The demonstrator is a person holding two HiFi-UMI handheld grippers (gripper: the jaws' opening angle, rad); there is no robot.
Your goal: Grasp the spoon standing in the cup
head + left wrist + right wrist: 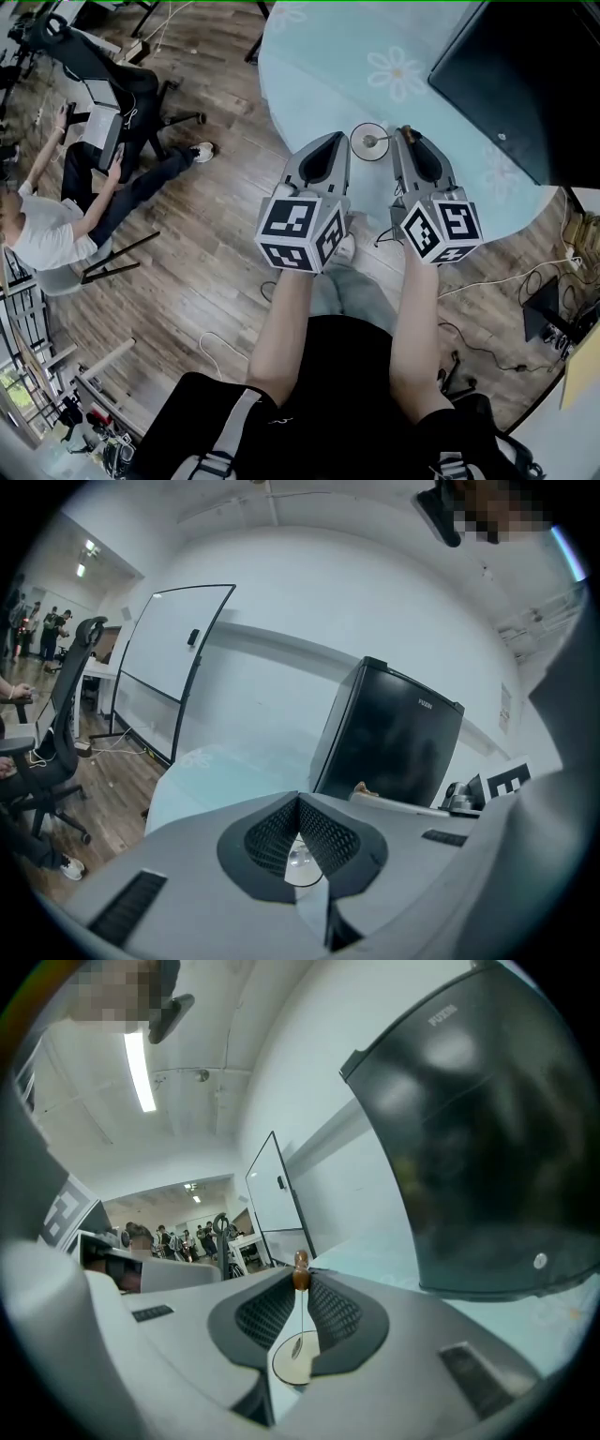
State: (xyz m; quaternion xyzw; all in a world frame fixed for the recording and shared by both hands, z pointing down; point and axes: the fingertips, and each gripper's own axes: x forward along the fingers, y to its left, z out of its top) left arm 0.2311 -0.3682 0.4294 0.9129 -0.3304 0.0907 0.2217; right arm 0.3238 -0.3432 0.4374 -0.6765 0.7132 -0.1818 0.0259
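Note:
A small white cup (361, 150) stands near the front edge of the pale blue table (319, 56). A thin metal spoon (378, 142) with a brown wooden knob rests in it, its handle leaning right. My right gripper (406, 132) is shut on the top of that handle. In the right gripper view the knob of the spoon (300, 1275) sits pinched between the tips of the right gripper (300, 1281), with the cup (292, 1363) below. My left gripper (338, 139) hovers just left of the cup, shut and holding nothing. The cup (302, 860) shows under the left gripper (299, 801).
A black box-shaped appliance (525, 75) fills the table's far right. A person (56, 220) sits on the wooden floor at the left beside an office chair (103, 66). Cables (525, 281) run over the floor at the right. A whiteboard (173, 658) stands beyond the table.

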